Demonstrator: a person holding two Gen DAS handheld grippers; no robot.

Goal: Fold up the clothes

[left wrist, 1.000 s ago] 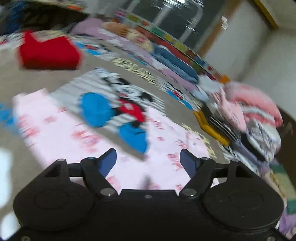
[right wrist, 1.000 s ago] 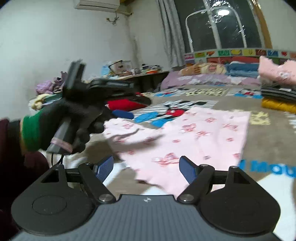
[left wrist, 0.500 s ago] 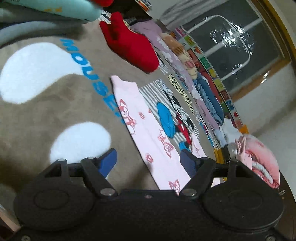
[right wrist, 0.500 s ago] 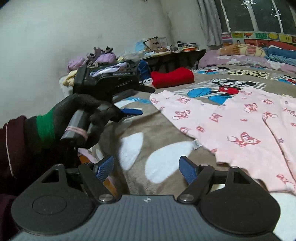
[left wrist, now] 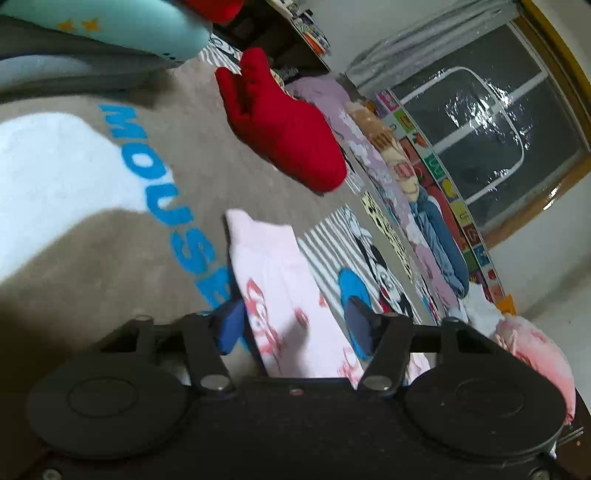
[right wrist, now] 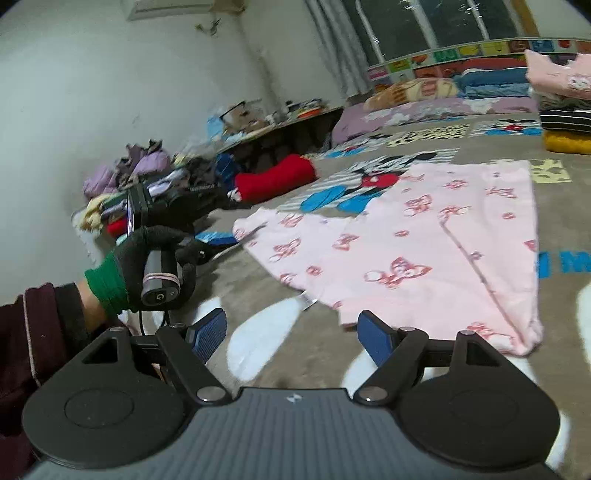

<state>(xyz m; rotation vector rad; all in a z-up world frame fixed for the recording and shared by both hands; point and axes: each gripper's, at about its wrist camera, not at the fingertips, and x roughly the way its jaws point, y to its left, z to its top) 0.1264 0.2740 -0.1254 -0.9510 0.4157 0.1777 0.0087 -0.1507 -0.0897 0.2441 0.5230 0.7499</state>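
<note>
Left gripper point(left wrist: 291, 326), held in a gloved hand point(right wrist: 147, 266) at centre left of the right wrist view, has just been closing; its jaws straddle the pink garment's point(right wrist: 424, 251) edge, contact blurred. Right gripper point(right wrist: 291, 336) hovers with jaws apart, empty. Garment lies flat on the blanket point(left wrist: 92, 258), centre frame.

Cartoon-mouse blanket point(right wrist: 424, 147) covers bed, tan with white patches, blue lettering point(left wrist: 162, 199). Dark window point(left wrist: 480, 122) behind, grey curtain point(right wrist: 332, 40) at its left edge. Colourful picture border point(right wrist: 480, 51) along wall below window. Low desk point(right wrist: 288, 118) cluttered, items too small to identify. Air conditioner point(right wrist: 170, 7) high on white wall.
</note>
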